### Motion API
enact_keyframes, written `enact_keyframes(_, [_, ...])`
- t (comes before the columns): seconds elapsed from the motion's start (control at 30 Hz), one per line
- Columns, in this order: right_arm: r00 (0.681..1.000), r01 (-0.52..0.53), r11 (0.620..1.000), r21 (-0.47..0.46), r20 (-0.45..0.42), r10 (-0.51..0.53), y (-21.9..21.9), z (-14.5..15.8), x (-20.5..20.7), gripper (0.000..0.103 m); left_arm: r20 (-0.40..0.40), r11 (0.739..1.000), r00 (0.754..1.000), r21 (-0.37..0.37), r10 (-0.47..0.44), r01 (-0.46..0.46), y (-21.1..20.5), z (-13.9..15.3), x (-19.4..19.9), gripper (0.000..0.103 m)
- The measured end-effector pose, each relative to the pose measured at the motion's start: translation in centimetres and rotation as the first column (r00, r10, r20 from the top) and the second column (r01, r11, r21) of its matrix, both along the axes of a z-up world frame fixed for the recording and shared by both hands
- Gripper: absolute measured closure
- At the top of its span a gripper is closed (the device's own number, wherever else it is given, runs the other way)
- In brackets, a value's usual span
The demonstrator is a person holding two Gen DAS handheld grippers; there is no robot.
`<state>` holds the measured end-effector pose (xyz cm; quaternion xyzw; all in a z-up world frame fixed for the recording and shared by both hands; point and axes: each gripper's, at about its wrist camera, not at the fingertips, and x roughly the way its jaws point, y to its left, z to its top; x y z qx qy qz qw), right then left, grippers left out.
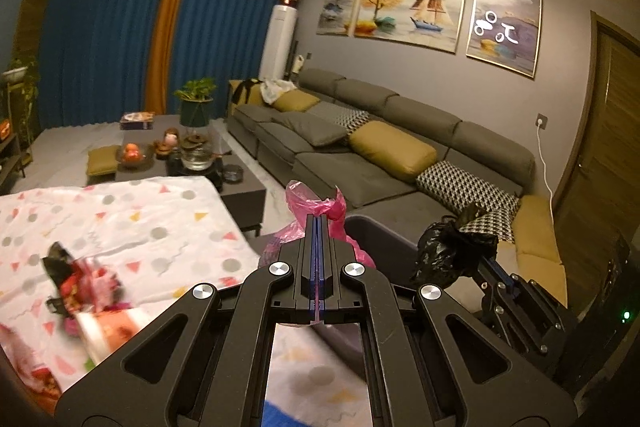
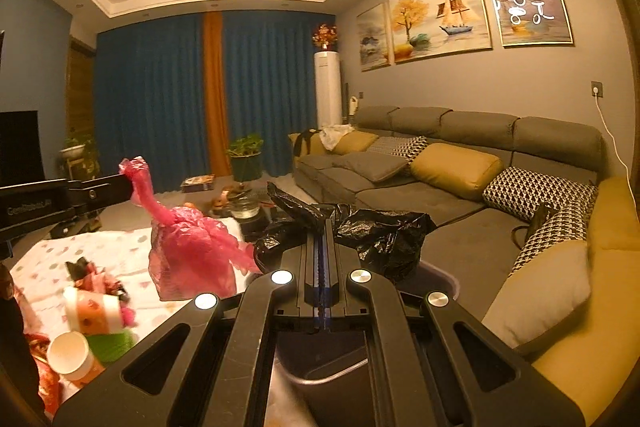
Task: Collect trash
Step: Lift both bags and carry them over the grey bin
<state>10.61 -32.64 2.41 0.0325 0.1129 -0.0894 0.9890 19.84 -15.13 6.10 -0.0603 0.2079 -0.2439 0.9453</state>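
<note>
Beyond the spotted counter [image 1: 132, 223], at two o'clock, a bin [image 1: 380, 239] waits — left tongs [image 1: 319, 223] are clamped on a pink bag [image 1: 316, 203], right tongs [image 2: 325, 227] on a black bag [image 2: 380, 231], for dropping in.

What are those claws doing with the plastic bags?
A person is tidying up trash with a claw in each hand. The left claw is shut on a pink bag. The right claw is shut on a black bag, above a dark bin. Paper cups and wrappers lie on the spotted tablecloth.

free: above bin [image 2: 448, 281] | blocked: litter on table [image 1: 132, 227], sofa [image 1: 400, 163] probably close
</note>
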Motion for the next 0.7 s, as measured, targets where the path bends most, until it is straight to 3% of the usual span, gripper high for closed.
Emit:
enact_keyframes(0.4, [0.998,0.034,0.998,0.046,-0.051,-0.032,-3.7,-1.3,3.6,0.101,-0.025,0.998,0.999,0.035,-0.045,0.045,-5.5,-2.3,4.5,0.103])
enact_keyframes(0.7, [0.997,0.04,0.998,0.052,-0.073,-0.036,-3.8,-1.9,4.9,0.101,-0.062,0.997,0.996,0.036,-0.067,0.07,-6.7,-4.1,6.7,0.103])
